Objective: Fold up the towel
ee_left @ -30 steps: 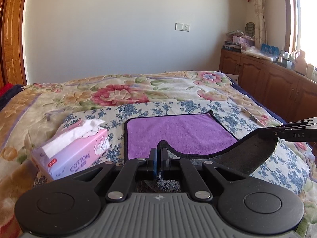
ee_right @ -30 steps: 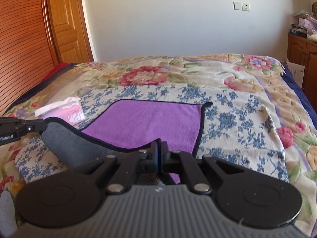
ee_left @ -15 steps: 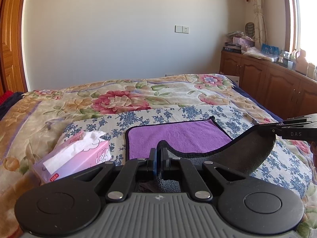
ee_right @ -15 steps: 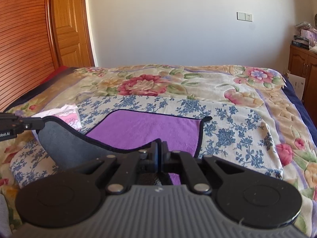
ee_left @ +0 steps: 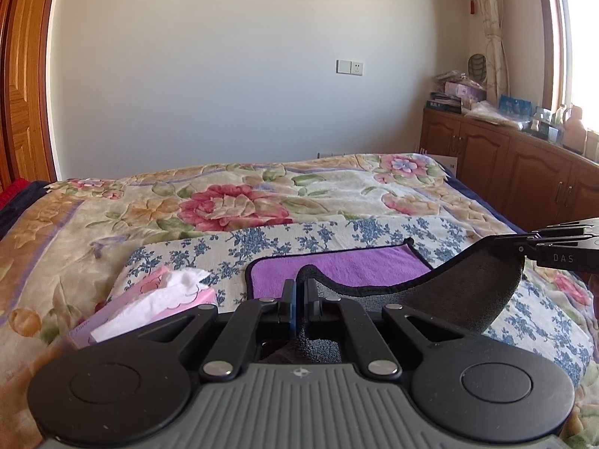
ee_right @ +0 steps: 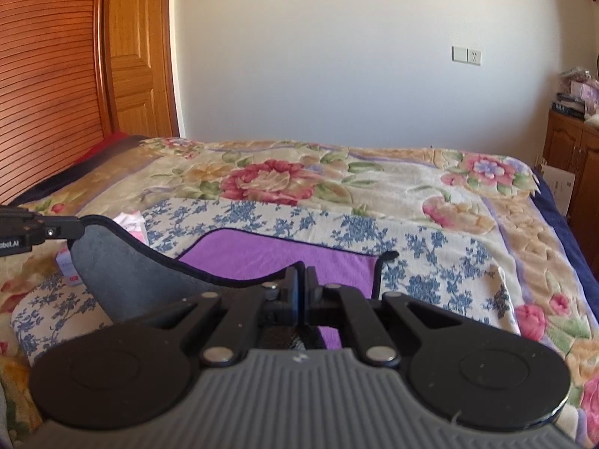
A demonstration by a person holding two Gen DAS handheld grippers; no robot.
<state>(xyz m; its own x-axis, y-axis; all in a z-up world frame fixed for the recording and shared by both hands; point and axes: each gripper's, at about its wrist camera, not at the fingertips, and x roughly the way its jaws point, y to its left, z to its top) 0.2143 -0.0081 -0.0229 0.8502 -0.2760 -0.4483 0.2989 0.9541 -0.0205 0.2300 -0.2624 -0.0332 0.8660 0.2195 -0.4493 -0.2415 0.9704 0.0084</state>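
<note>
Two near corners of the purple towel (ee_left: pixel 348 267) are pinched and raised, one by the left gripper (ee_left: pixel 299 292), one by the right gripper (ee_right: pixel 301 288). Its far half is left flat on the bed (ee_left: pixel 232 202). A tissue box (ee_left: pixel 149 305) is seen at its left.

The towel (ee_left: pixel 348 267) lies on the patterned cloth (ee_left: pixel 337 234), which is spread over the bed (ee_left: pixel 232 202); the towel's near edge is lifted off the cloth, pinched at its left corner in the left gripper (ee_left: pixel 299 292) and at its right corner in the right gripper (ee_right: pixel 302 286), so that it sags in an arc between them above the flat far part. The tissue box (ee_left: pixel 149 305) sits on the bed just left of the towel, near the left gripper. Behind the bed stands the wall (ee_left: pixel 239 75), with the cabinets (ee_left: pixel 505 157) along the right side and the wooden door (ee_right: pixel 138 56) at the far left.
</note>
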